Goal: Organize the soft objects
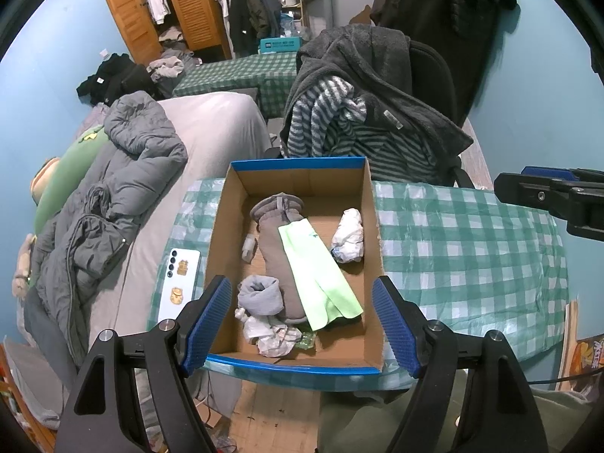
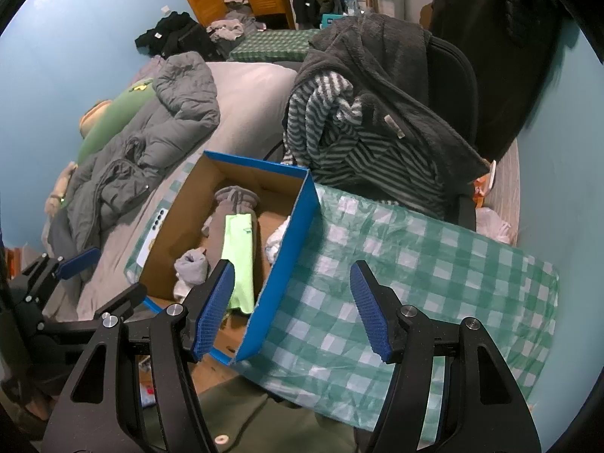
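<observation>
An open cardboard box with blue rim (image 1: pixel 294 368) (image 2: pixel 287 241) stands on the green checked tablecloth (image 1: pixel 464 249) (image 2: pixel 396 283). Inside lie a long grey mitten (image 1: pixel 279 253) (image 2: pixel 234 211), a light green cloth (image 1: pixel 317 271) (image 2: pixel 239 253) over it, a rolled grey sock (image 1: pixel 260 294) (image 2: pixel 192 266), a white bundle (image 1: pixel 349 236) and crumpled white cloth (image 1: pixel 270 336). My left gripper (image 1: pixel 302 324) is open and empty, hovering over the box's near end. My right gripper (image 2: pixel 292 309) is open and empty, over the box's right near corner and the tablecloth.
A white phone (image 1: pixel 179 283) lies on the table left of the box. A chair draped with a dark fleece and striped garment (image 1: pixel 355 113) (image 2: pixel 362 120) stands behind the table. A bed with a grey padded jacket (image 1: pixel 124 188) (image 2: pixel 151 158) lies to the left.
</observation>
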`<state>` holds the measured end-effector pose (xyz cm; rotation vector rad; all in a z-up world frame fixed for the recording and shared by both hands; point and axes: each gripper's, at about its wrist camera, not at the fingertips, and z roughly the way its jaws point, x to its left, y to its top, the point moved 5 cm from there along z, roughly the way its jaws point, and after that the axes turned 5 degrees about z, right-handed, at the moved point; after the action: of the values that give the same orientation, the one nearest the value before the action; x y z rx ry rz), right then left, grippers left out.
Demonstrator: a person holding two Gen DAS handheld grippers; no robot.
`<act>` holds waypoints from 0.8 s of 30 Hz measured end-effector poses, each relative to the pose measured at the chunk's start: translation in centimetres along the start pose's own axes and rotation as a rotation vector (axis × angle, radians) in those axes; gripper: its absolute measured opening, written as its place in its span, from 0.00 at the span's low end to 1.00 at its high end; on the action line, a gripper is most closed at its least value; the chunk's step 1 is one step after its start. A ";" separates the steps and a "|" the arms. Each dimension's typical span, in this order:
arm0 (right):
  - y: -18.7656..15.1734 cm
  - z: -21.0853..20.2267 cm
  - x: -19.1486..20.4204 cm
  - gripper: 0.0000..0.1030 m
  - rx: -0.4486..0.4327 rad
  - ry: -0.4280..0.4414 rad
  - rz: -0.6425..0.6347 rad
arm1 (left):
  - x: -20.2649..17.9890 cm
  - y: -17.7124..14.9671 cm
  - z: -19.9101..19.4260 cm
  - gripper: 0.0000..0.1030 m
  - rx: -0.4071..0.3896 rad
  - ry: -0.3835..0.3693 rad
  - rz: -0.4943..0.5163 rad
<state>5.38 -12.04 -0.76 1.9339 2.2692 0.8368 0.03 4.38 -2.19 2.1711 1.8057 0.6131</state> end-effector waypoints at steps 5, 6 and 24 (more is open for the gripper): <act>0.1 0.1 -0.1 0.62 0.000 0.000 0.000 | -0.1 0.0 0.0 0.76 0.001 -0.002 0.001; 0.1 0.1 -0.1 0.62 0.001 0.000 0.001 | -0.3 0.1 0.0 0.76 0.001 -0.001 -0.002; -0.2 -0.5 -1.8 0.62 0.006 0.003 0.004 | -2.5 0.0 -0.2 0.76 0.006 -0.001 0.001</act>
<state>5.38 -13.89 -1.01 1.9410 2.2728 0.8351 -0.41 1.95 -2.39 2.1755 1.8090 0.6076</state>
